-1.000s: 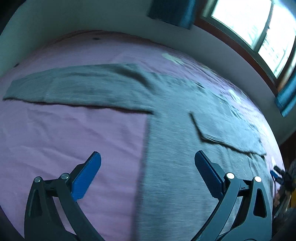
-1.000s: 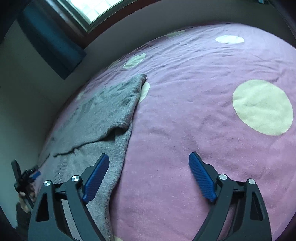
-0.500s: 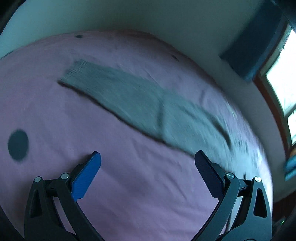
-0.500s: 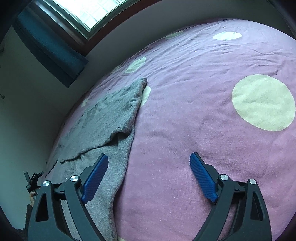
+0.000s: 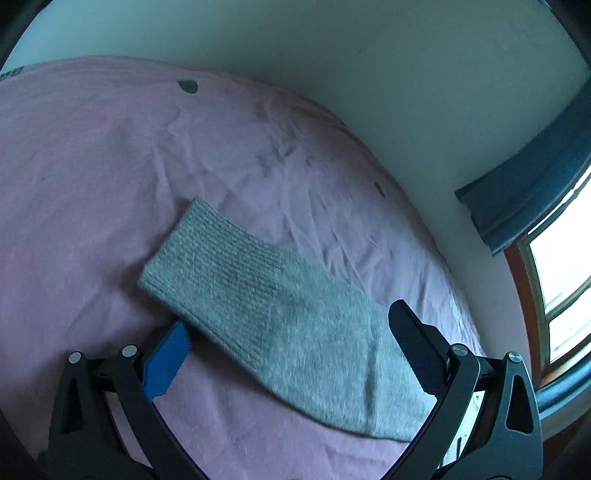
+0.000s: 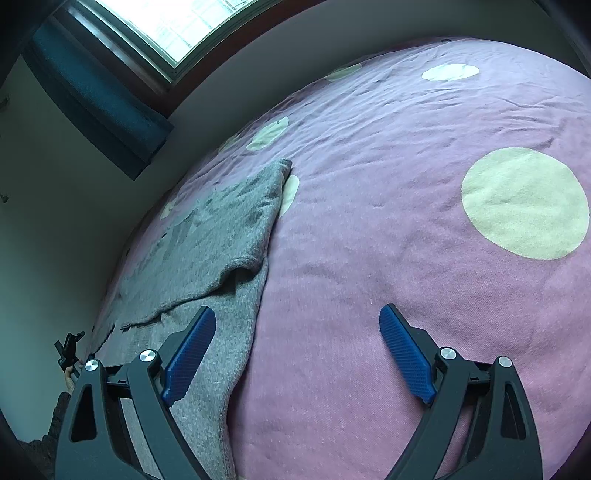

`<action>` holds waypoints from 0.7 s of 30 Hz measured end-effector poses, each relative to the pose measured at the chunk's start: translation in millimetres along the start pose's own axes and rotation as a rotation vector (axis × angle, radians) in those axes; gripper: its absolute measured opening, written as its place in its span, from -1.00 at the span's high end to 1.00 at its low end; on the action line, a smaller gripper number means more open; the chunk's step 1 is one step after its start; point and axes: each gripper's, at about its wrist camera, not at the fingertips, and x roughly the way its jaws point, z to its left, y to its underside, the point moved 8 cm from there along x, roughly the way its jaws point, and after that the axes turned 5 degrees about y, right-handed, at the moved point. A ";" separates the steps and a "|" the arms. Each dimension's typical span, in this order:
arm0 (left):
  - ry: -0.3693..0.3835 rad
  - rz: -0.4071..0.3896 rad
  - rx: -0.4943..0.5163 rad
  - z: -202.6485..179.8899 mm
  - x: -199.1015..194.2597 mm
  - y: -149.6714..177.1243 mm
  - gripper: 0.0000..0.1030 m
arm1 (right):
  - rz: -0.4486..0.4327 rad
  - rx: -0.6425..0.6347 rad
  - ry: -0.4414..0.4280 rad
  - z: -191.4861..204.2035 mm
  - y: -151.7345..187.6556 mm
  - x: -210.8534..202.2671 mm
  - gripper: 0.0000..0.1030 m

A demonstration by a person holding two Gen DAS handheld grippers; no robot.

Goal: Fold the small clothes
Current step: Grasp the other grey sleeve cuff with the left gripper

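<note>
Left claw (image 5: 291,354) spread wide, low over the ribbed cuff of the grey sweater (image 5: 280,317), its sleeve passing between the two fingers. Nothing gripped yet. Placement suggests it is lining up to pinch the sleeve near the cuff and carry it in over the sweater body.

Right claw (image 6: 299,358) also wide and empty, straddling the sweater's side edge; one finger over grey knit, the other over bare bedspread (image 6: 406,221).

Sweater lies flat on the pink spotted bedspread, body toward the window (image 6: 173,26) wall. Beyond the right claw one sleeve already lies folded across the body, likely why that claw waits.
</note>
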 end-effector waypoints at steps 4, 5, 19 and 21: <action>-0.058 0.005 -0.024 3.0 1.8 -7.1 -0.46 | -0.003 0.005 0.000 -0.5 -1.0 -0.2 -0.74; -0.087 0.005 -0.033 7.6 1.8 -9.1 -0.35 | -0.003 0.007 0.000 -0.3 -0.8 0.0 -0.74; -0.161 0.019 0.119 -44.7 -13.2 4.0 0.93 | -0.005 0.014 -0.013 -1.9 -4.1 0.8 -0.74; -0.124 0.014 0.185 -82.2 -14.8 13.9 0.93 | -0.006 0.015 -0.015 -2.0 -4.2 1.0 -0.74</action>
